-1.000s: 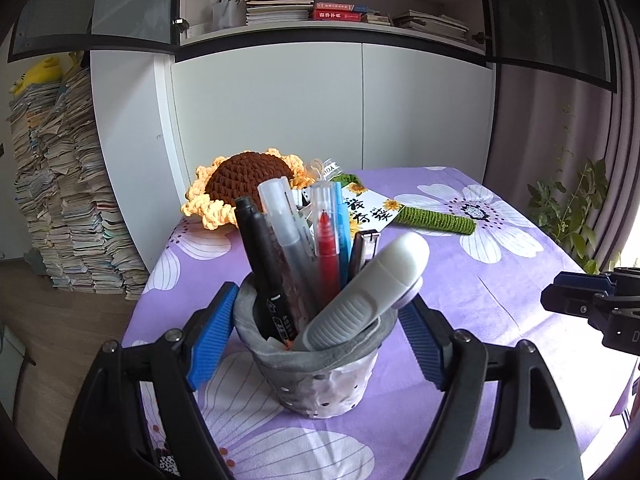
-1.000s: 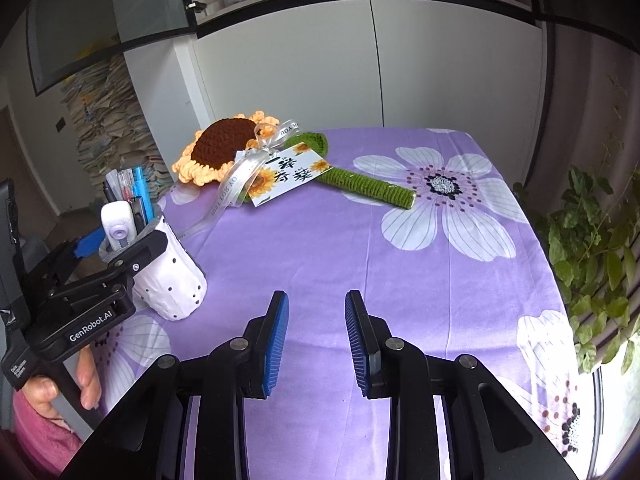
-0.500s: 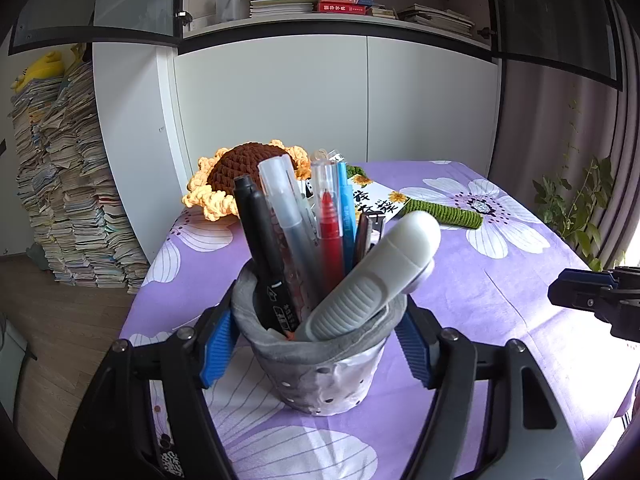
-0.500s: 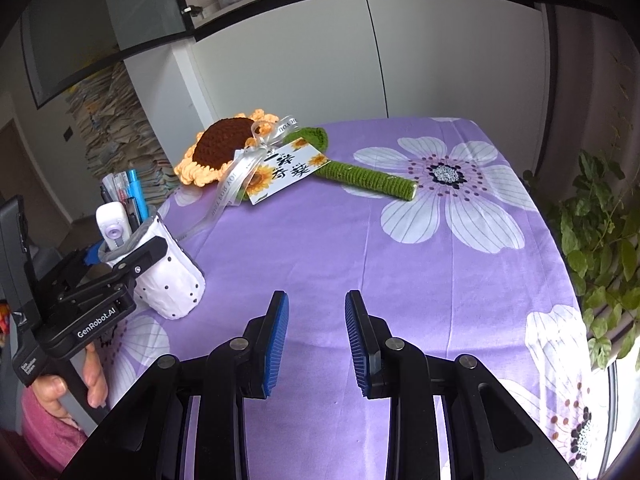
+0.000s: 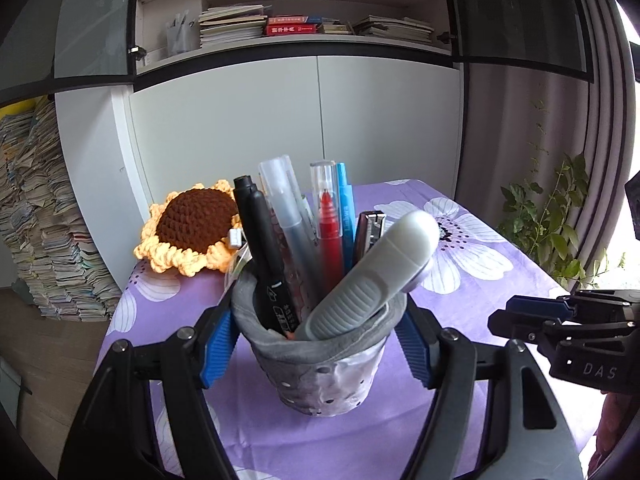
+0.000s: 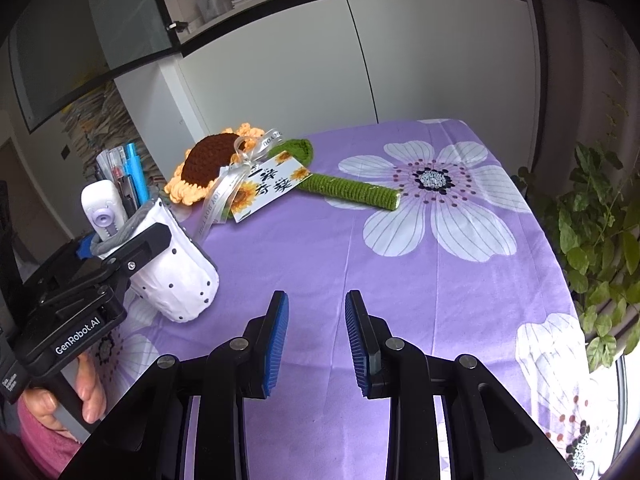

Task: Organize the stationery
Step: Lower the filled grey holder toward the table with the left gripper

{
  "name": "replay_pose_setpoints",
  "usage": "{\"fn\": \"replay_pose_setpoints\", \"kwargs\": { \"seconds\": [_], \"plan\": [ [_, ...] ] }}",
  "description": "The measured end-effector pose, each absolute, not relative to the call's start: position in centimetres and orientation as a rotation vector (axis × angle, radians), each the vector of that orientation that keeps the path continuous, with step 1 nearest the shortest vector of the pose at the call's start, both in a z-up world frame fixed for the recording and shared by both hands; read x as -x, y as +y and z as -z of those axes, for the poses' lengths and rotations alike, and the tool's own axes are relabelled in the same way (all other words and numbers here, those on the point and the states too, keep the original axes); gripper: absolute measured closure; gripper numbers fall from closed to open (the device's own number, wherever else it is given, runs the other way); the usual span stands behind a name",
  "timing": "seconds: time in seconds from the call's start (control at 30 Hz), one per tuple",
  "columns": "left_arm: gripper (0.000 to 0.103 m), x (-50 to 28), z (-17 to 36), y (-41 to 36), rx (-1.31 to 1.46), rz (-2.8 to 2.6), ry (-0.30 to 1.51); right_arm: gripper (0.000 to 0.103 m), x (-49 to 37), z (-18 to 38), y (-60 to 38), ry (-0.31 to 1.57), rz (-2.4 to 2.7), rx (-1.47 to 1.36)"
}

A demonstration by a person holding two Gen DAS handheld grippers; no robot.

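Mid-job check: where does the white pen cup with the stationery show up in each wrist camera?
Left wrist view: pen cup sits low in the centre, between the left tongs, whose blue pads flank its rim.
Right wrist view: the same cup is at the left edge, tilted, gripped by the left tongs; the right tongs are open and empty.
Shared landmark: crocheted sunflower behind the cup.

Pens [image 5: 326, 216] stand in the holder [image 5: 320, 364], crocheted sunflower [image 5: 188, 228] behind it.

One pen holder [image 5: 320, 356] (white, dotted), roughly six pens [image 5: 330, 216], one crocheted sunflower [image 5: 188, 228], two hand-held grippers [image 6: 316, 332].
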State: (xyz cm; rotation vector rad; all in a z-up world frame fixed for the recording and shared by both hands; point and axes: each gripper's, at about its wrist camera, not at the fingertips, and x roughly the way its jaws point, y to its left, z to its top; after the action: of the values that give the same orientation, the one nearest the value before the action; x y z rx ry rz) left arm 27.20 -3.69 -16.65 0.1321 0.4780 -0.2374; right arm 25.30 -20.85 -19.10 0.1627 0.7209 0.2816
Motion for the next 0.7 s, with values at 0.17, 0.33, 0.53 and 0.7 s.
{"fn": "replay_pose_setpoints", "kwargs": {
  "seconds": [0.17,0.33,0.53,0.7],
  "plan": [
    [0.034,-28.3,17.0,-6.2,-0.134,0.266,0.497,0.074,-25.5,19.8,-22.4,0.716,-0.279,-0.171],
    [0.034,-29.5,17.6,-7.6,-0.117,0.266,0.536,0.074,-26.0,20.7,-24.6,0.721,-0.266,-0.214],
    [0.034,-29.6,18.1,-8.9,-0.137,0.256,0.544,0.074,-26.8,21.2,-25.7,0.726,-0.274,-0.246],
    [0.034,-29.6,18.5,-9.3,-0.141,0.262,0.551,0.074,-27.0,21.3,-25.6,0.725,-0.29,-0.243]
  ]
}}
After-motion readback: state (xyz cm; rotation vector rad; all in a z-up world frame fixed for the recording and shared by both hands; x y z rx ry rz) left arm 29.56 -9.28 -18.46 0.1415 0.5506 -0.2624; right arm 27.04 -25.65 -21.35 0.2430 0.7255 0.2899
